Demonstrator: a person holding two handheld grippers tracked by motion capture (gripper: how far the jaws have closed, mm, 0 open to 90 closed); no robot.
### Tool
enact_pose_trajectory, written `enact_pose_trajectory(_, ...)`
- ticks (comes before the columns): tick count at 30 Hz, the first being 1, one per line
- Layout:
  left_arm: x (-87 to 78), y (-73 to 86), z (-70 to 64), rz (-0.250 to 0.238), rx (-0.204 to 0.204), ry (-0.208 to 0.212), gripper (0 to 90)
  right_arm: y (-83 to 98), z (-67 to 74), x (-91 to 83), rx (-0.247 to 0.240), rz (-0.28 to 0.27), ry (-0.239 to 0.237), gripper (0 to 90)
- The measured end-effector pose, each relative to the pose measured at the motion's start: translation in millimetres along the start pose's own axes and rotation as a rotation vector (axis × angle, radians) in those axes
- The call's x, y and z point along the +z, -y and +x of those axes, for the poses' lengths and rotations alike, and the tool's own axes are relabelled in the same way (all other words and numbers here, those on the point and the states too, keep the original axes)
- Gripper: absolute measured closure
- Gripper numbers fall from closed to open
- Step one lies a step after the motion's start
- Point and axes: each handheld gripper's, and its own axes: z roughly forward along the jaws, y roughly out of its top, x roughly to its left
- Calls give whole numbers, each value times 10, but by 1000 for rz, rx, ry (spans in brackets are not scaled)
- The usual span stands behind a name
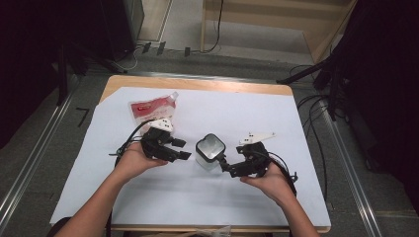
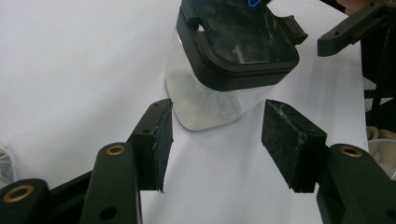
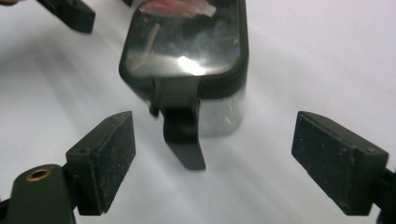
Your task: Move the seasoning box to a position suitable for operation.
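While the white sheet covering the wooden table takes up most of the high view, the work sits at its middle: a clear, square container with a black lid stands upright between the two grippers. A red-and-white pouch lies flat well behind the left hand, near the far left of the sheet.

Neither gripper has hold of anything. The left gripper is spread, its pads flanking the container's near corner but clear of it. The right gripper is released too, jaws wide, facing the lid's latch, which hangs loose and flipped down over the container's side, apart from both pads.

My reading is that the latch is undone and the lid is about to come off, or the container is about to be steadied for that. A sensible next move would call for the left gripper to close on the clear body to pin it, and the right to catch the lid's edge or latch squarely, since the smooth walls could slip or tip.
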Motion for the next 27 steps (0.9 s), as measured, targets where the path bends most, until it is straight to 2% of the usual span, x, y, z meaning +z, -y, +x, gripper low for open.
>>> enact_pose_trajectory(1,0,0,0,0,0,0,448,0,0,0,0,0,0,158)
enact_pose_trajectory(2,-4,1,2,-7,-4,-4,447,56,7,-55,-10,-4,0,208)
enact_pose_trajectory(6,-2,2,-10,8,-2,-13,447,117,7,-95,-18,-1,6,347)
enact_pose_trajectory(7,2,4,-12,4,0,-10,447,124,16,-94,-36,-16,29,387)
enact_pose_trajectory(8,7,6,-18,3,8,-15,445,130,25,-96,-62,-25,39,463)
enact_pose_trajectory(9,8,6,-23,6,12,-14,444,144,46,-99,-114,-36,54,528)
enact_pose_trajectory(10,13,4,-27,9,14,-11,442,150,50,-91,-120,-37,58,560)
enact_pose_trajectory(13,33,3,-32,17,21,-4,441,167,16,-65,-107,-22,27,679)
enact_pose_trajectory(15,36,5,-24,16,15,0,440,162,15,-83,-100,-25,8,796)
enact_pose_trajectory(17,38,6,-10,5,0,13,437,156,23,-104,-118,-41,-17,898)
enact_pose_trajectory(19,36,4,-1,0,2,15,433,161,38,-91,-132,-39,-57,900)
enact_pose_trajectory(22,41,3,-9,-3,5,15,430,169,65,-23,-115,-32,-117,900)
enact_pose_trajectory(27,50,5,6,-6,9,28,417,162,116,51,-123,-29,-132,900)
